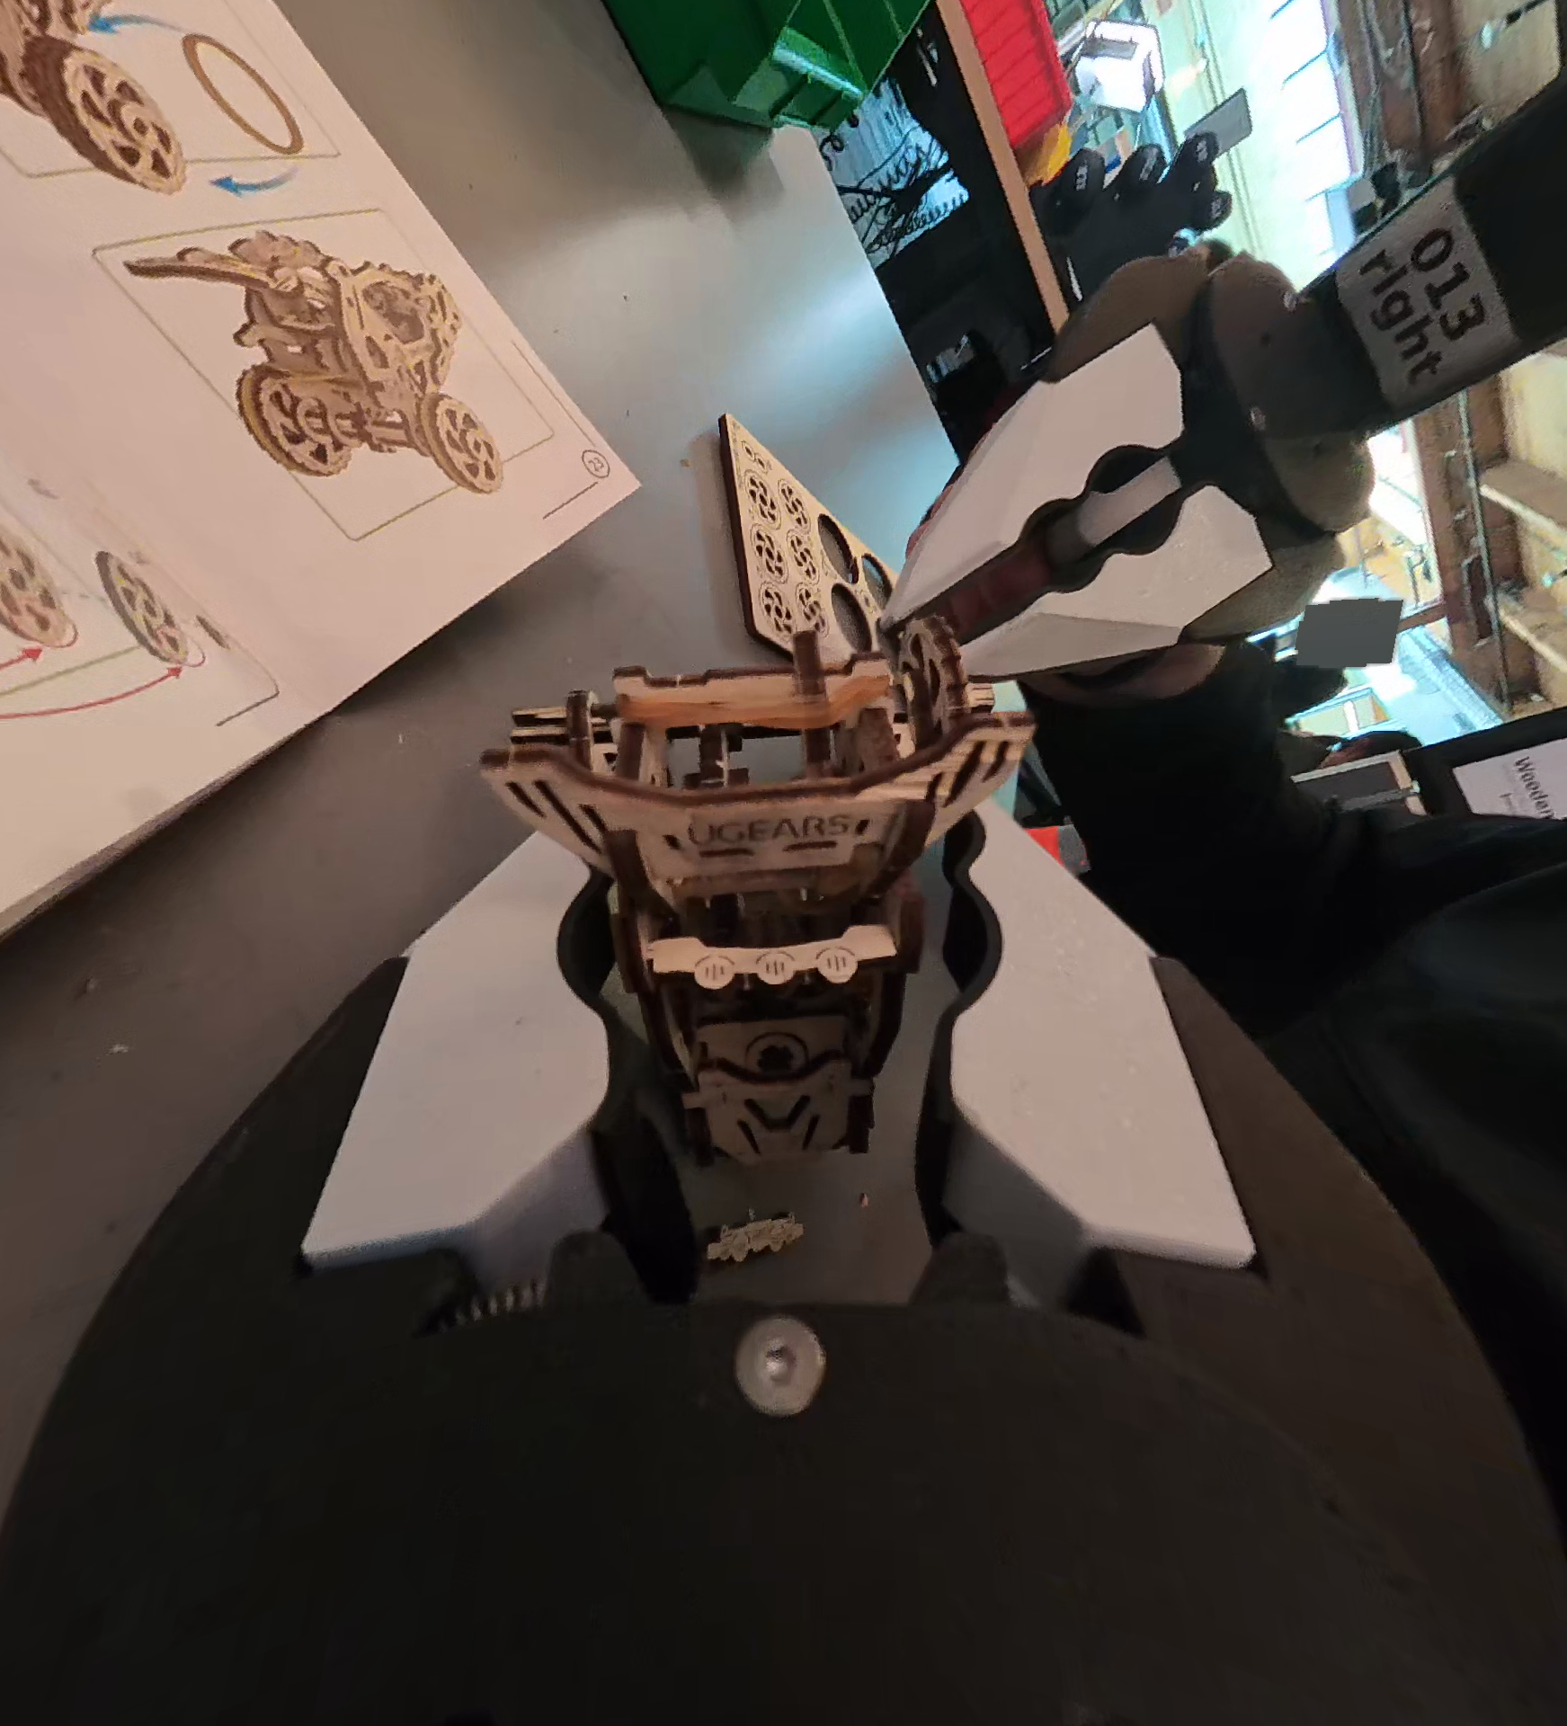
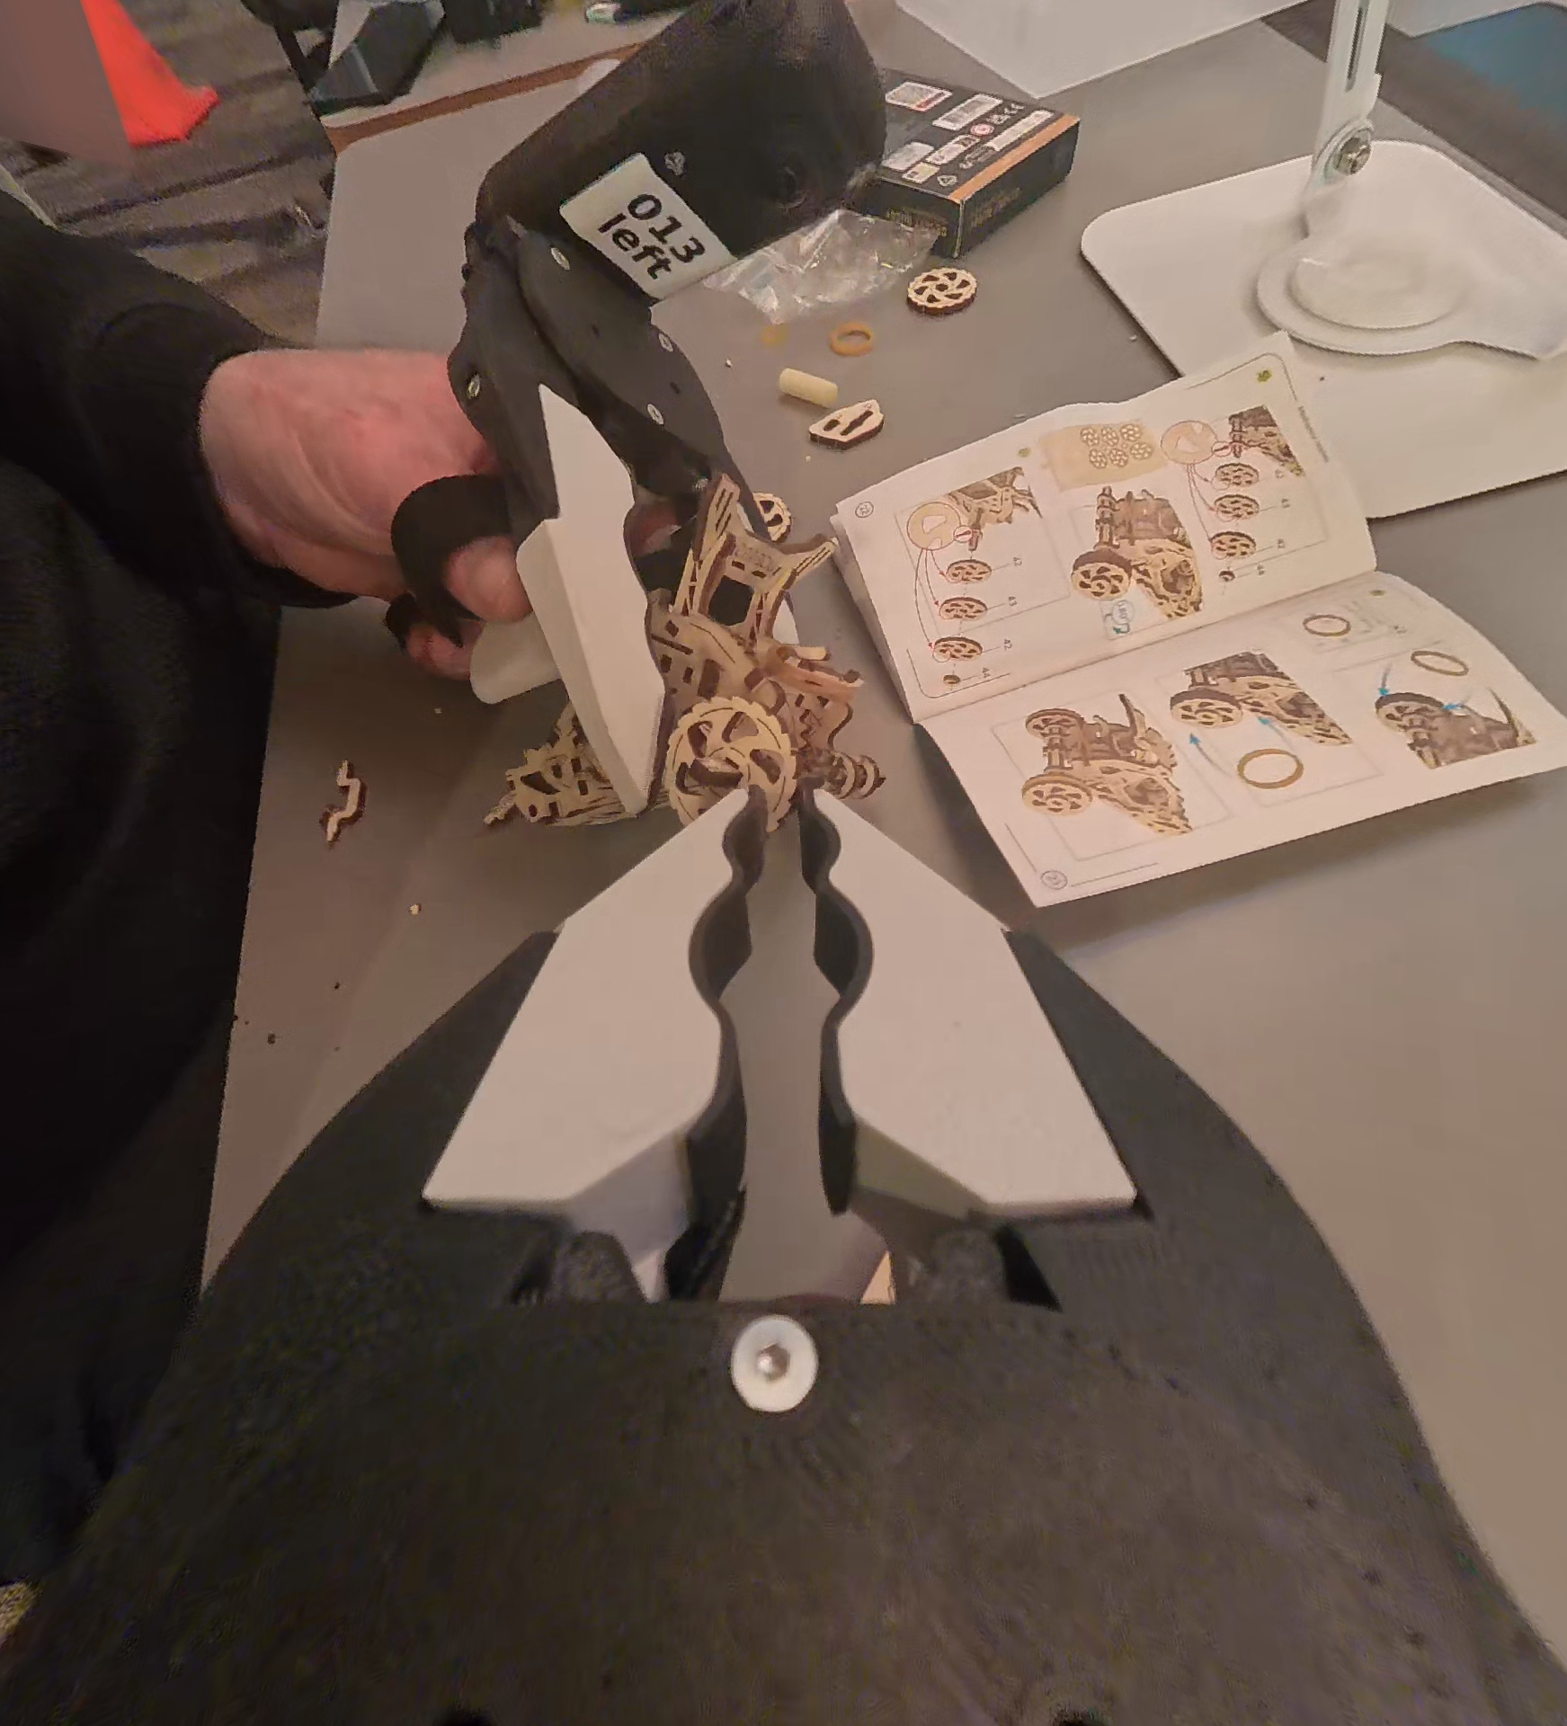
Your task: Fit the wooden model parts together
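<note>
Wooden model (image 2: 723, 672) sits clamped in our left gripper (image 2: 592, 654), lifted clear of the grey table (image 2: 1321, 1074) near its left edge; in the left wrist view the model (image 1: 761, 887) fills the gap between the white fingers (image 1: 471, 1074), jaws set narrow on its body. We judge the hold is meant to brace the chassis and turn the axle side toward the other tool.

Left of the model, a person's hand (image 2: 340, 467) works the left gripper's trigger. A small wavy offcut (image 2: 342, 801) lies on the table below.

Centre: a spoked wooden wheel (image 2: 731, 761) is at the model's near side, and our right gripper (image 2: 775, 803) has its tips nearly closed at the wheel's rim. Whether they pinch the wheel or only press on it we cannot tell; the left wrist view shows the same tips (image 1: 901, 621) touching the wheel (image 1: 927, 668). Our guess: the wheel is being seated on its axle, so a push along the axle line is needed, with the left gripper resisting.

Further right, the instruction booklet (image 2: 1181, 654) lies open, flat, within sight for reference. Far of it, loose parts: another wheel (image 2: 940, 290), a rubber ring (image 2: 851, 337), a pale peg (image 2: 809, 387), a plastic bag (image 2: 817, 257) and the dark box (image 2: 975, 177). A part sheet (image 1: 798, 532) lies beyond the model. A white stand base (image 2: 1228, 280) sits at the far right.
</note>
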Motion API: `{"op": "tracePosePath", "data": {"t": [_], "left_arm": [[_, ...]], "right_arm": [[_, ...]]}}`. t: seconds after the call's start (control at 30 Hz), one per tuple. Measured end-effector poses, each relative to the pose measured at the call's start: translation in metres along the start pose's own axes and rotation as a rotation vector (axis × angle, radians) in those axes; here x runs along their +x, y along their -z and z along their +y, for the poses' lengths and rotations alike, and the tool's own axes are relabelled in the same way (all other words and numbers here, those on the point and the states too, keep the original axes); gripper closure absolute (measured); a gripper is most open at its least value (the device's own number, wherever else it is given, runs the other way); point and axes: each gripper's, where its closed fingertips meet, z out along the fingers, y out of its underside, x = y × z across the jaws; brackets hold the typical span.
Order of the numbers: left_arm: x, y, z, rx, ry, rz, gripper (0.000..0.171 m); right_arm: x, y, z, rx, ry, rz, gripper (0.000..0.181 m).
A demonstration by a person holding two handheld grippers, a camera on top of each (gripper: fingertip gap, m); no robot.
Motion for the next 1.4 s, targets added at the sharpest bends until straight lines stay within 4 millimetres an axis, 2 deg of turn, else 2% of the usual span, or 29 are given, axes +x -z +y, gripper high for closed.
{"op": "tracePosePath", "data": {"t": [0.2, 0.37, 0.67, 0.8, 1.17, 1.33, 1.4], "left_arm": [[0.004, 0.0, 0.003, -0.026, -0.059, -0.004, 0.105], [0.008, -0.001, 0.005, -0.038, -0.088, 0.015, 0.105], [0.014, -0.001, 0.006, -0.056, -0.152, 0.031, 0.105], [0.017, -0.002, 0.009, -0.073, -0.206, 0.036, 0.105], [0.03, -0.003, 0.018, -0.128, -0.514, -0.002, 0.105], [0.034, -0.004, 0.022, -0.131, -0.622, -0.01, 0.105], [0.037, -0.005, 0.024, -0.133, -0.665, -0.007, 0.105]], "right_arm": [[-0.003, 0.004, 0.0, 0.023, -0.012, 0.005, 0.172], [0.0, 0.009, 0.001, 0.045, -0.005, -0.015, 0.155], [-0.001, 0.01, -0.001, 0.069, -0.055, -0.14, 0.141], [-0.002, 0.01, 0.001, 0.063, -0.074, -0.189, 0.129], [-0.024, 0.012, 0.004, 0.064, 0.022, -0.3, 0.119], [-0.031, 0.011, 0.008, 0.046, 0.011, -0.346, 0.111], [-0.034, 0.009, 0.011, 0.039, 0.002, -0.372, 0.097]]}}
